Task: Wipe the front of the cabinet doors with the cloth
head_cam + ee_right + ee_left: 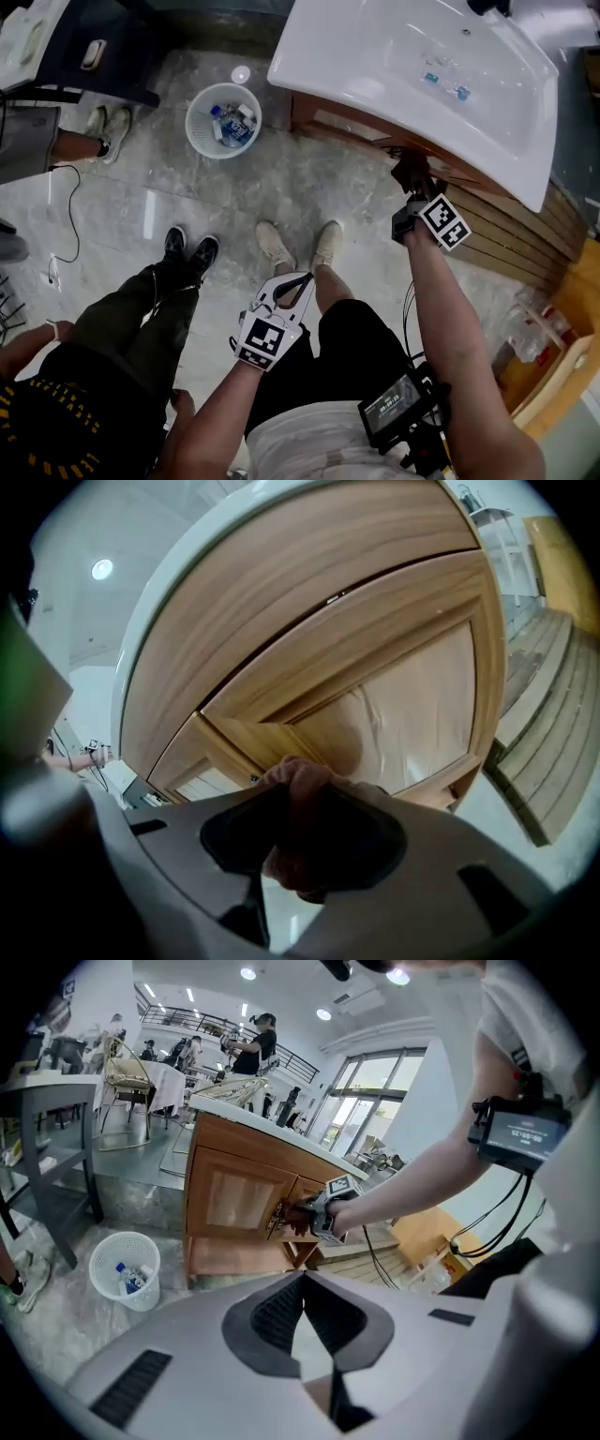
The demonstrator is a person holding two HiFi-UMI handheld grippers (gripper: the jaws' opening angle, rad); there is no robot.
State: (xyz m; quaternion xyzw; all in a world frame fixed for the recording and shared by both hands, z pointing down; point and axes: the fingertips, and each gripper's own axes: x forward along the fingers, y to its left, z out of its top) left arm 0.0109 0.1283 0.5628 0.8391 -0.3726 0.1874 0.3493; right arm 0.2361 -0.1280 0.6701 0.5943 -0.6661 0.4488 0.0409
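Note:
My right gripper [410, 187] is shut on a reddish-brown cloth [409, 172] and holds it against the wooden cabinet [337, 122], just under the white sink top [375, 56]. In the right gripper view the cloth [298, 794] bunches between the jaws of the right gripper [291, 817], close to the right cabinet door [412, 705] where the two doors meet. The left gripper view shows the cloth [296, 1219] at that seam, beside the left door [234, 1199]. My left gripper [302, 279] hangs by my waist, far from the cabinet. The left gripper [303, 1286] has its jaws together on nothing.
A white waste basket [222, 120] with rubbish stands on the marble floor left of the cabinet. Another person's legs and black shoes [187, 253] are at my left. A slatted wooden platform [511, 239] lies right of the cabinet. A dark table [94, 47] is at the far left.

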